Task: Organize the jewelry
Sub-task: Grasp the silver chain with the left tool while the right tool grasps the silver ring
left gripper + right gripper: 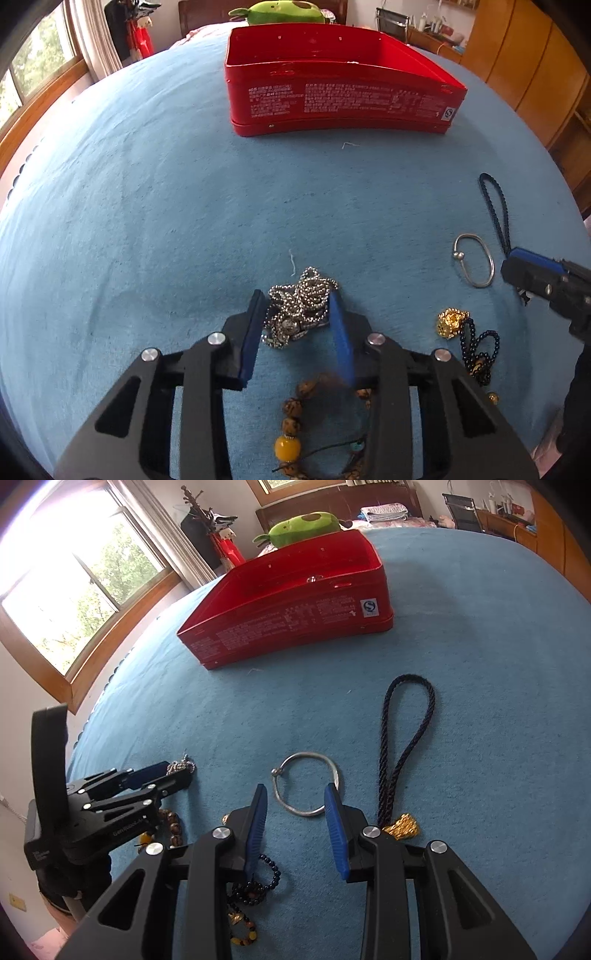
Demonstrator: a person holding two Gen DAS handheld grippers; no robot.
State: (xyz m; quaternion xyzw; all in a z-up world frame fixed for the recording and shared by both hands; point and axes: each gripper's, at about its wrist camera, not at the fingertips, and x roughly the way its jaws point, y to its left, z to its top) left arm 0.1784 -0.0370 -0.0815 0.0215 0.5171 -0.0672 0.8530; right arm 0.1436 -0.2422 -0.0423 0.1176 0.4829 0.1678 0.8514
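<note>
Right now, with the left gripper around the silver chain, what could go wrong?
1. The chain is a loose heap; the left gripper may catch only some loops, so the rest could dangle or slip on the way to the red tin.
2. The wooden bead bracelet lies right beneath that gripper and may get dragged.
3. The right gripper hangs over the silver bangle nearby; the two could bump.

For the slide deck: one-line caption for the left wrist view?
Left gripper jaws closed around a silver bead chain on the blue cloth, red tin beyond.
</note>
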